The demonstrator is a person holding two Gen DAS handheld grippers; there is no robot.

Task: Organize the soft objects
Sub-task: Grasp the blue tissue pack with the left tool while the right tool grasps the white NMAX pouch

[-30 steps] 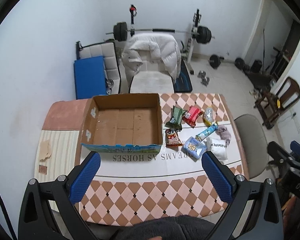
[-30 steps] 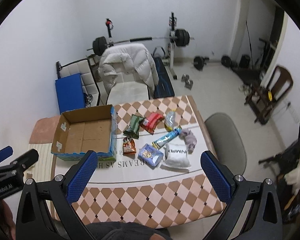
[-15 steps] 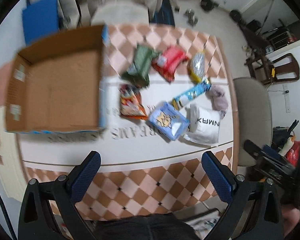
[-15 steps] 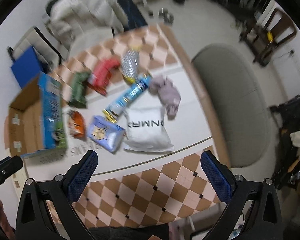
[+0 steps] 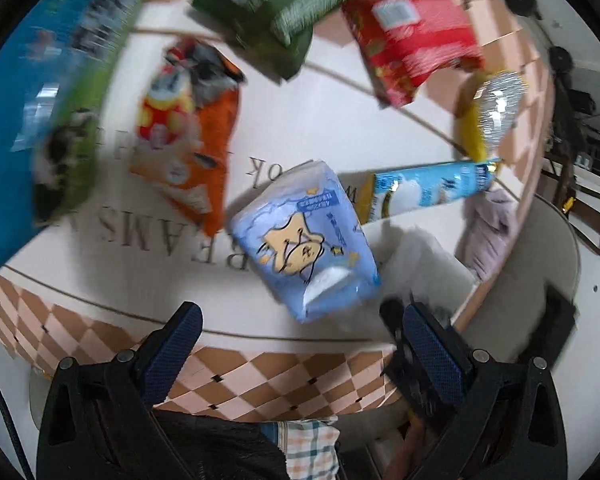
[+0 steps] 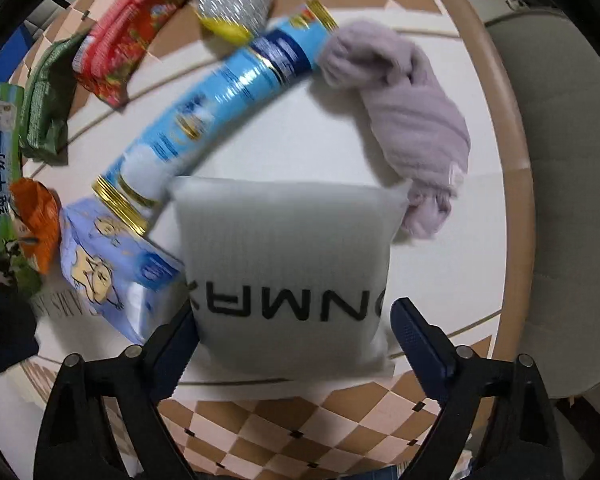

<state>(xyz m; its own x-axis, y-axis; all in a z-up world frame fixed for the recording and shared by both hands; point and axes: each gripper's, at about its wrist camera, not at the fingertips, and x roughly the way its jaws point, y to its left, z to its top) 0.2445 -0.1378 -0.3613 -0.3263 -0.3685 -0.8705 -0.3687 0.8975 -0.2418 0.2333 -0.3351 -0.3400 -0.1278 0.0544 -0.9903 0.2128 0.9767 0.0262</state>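
Right gripper (image 6: 294, 326) spread wide, holding nothing, its fingers flanking the near edge of the white pillow pack (image 6: 286, 264) directly ahead; pack looks light and squashy, best pinched across that near edge. Left gripper (image 5: 298, 334) also spread and unladen, blue tissue pack (image 5: 306, 240) just ahead. Legible: "NMAX" upside down on pillow, "DREAMS" partly on tablecloth (image 5: 148, 288).

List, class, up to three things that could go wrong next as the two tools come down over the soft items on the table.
1. The right tool straddles the white pillow, which touches the blue tissue pack and the purple cloth; closing might drag or pinch a neighbour.
2. The pillow looks nearly as wide as the open tool, so the grip may slip.
3. The left tool sits near the tissue pack, right beside the other tool; they could collide.
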